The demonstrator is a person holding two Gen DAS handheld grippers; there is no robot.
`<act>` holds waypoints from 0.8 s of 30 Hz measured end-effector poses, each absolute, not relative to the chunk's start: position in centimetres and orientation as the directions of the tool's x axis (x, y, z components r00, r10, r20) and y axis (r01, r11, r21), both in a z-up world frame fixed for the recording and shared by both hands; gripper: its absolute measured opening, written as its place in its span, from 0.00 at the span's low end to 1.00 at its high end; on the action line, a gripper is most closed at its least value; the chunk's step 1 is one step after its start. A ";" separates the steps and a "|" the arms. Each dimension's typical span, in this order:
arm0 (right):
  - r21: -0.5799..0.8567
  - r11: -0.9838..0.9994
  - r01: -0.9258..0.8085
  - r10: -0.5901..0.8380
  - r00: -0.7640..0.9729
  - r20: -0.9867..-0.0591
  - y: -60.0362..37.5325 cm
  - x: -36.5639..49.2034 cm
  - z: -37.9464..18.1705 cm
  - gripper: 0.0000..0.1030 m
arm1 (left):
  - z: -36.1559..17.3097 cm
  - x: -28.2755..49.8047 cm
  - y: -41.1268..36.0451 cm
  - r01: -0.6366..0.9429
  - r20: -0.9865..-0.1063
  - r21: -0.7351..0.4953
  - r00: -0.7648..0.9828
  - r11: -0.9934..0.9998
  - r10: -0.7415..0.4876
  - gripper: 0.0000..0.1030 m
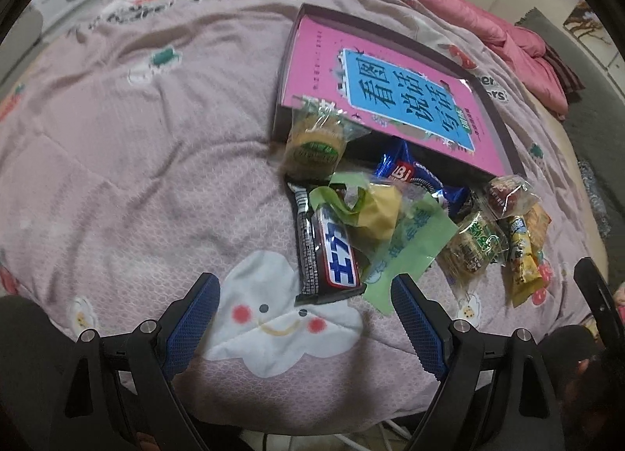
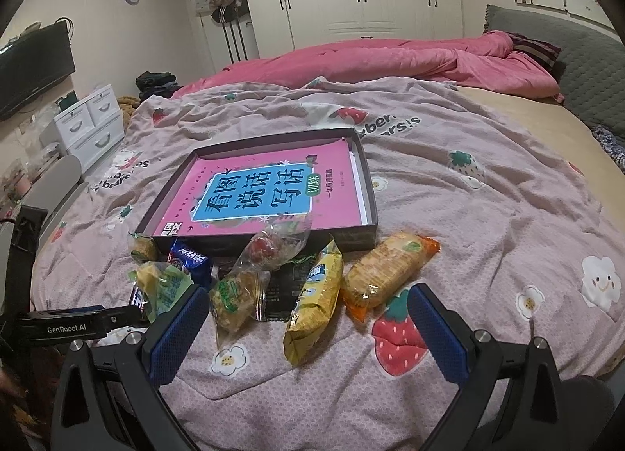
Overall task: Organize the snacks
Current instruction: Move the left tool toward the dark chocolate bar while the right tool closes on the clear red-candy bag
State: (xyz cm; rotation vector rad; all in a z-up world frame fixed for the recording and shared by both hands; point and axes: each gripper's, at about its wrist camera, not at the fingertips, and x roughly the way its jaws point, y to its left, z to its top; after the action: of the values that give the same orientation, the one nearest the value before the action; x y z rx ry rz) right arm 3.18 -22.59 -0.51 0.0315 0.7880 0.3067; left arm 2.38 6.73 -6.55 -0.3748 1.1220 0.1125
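Both grippers hover low over the bed (image 2: pixel 488 193), jaws spread wide and holding nothing. The snacks lie in a loose heap on the quilt, just in front of the near wall of a shallow dark box (image 2: pixel 373 197).

The left gripper (image 1: pixel 304 308) points almost straight at the dark chocolate bar (image 1: pixel 326 252). That bar lies just ahead of the fingertips with its long axis running away from the gripper, tilted slightly, so the jaws would close across its narrow width. Half over it sits a pale green packet (image 1: pixel 406 240), overlapping its far end.

The right gripper (image 2: pixel 308 318) has the yellow packet (image 2: pixel 314 302) directly between and ahead of its fingers, long axis again pointing away toward the box. Just to the right lies the orange-ended cracker pack (image 2: pixel 384 273), angled across. To the left is a clear-wrapped biscuit (image 2: pixel 234 296). Each gripper seems nearest its own side of the heap, so the chocolate bar falls to the left and the yellow packet to the right.

The box holds a pink book (image 2: pixel 269 193) that covers most of its floor. One clear-wrapped cake (image 1: pixel 314 146) leans over the box's near corner; whether it rests inside or only on the rim I cannot quite tell. Otherwise no snacks are in the box yet.
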 end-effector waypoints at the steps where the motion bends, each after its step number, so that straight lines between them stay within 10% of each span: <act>1: 0.142 0.955 -0.261 0.284 0.662 -0.694 -22.5 3.3 -0.6 1.00 | -6.7 2.4 6.8 -0.278 -0.894 -0.239 0.436 0.930 -0.100 0.87; 24: 0.148 0.950 -0.273 0.293 0.629 -0.720 -21.2 6.4 -2.2 1.00 | -7.6 4.8 5.1 -0.218 -0.904 -0.154 0.425 0.964 -0.048 0.68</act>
State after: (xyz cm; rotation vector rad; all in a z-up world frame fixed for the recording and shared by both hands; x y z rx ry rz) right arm 6.35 -21.19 -2.22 0.0258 0.8292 0.3243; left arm 4.79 5.05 -7.57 -0.2637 1.1305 0.1074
